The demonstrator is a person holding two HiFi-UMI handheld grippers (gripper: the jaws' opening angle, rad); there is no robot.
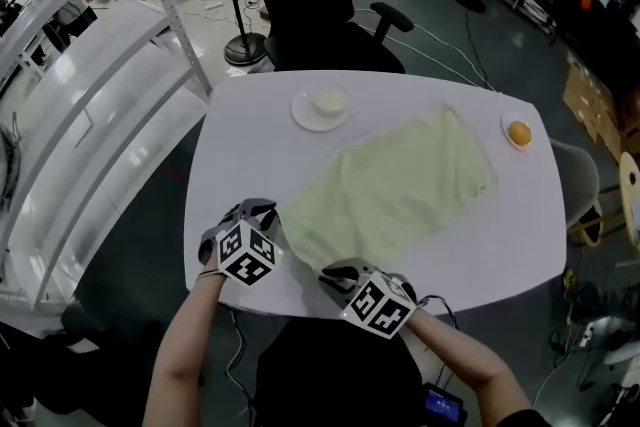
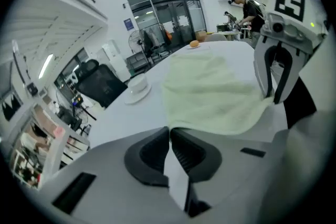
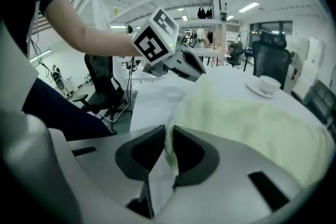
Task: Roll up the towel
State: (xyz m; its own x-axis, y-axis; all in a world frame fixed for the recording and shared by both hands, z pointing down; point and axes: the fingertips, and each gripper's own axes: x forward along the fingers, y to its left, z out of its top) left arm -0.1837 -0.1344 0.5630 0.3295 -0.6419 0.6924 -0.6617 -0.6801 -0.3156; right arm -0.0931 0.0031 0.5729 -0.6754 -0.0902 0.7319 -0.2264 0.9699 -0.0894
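One white table (image 1: 250, 135) fills the head view. Across it a pale green towel (image 1: 400, 185) lies flat, running from 7 o'clock toward 2. At its near end, the left gripper (image 2: 169, 136) pinches the 8 o'clock corner, slightly raised, and the right gripper (image 3: 169, 147) clamps the 6 o'clock corner. Beyond sit a cup (image 1: 328, 101) on a saucer at 12 and an orange (image 1: 518, 132) at 2.

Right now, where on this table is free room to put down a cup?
Bare table lies left of the towel, nearer than the cup on its saucer. A second patch lies right of the towel, nearer than the orange. The near edge is crowded: the left tongs and right tongs grip the towel there.
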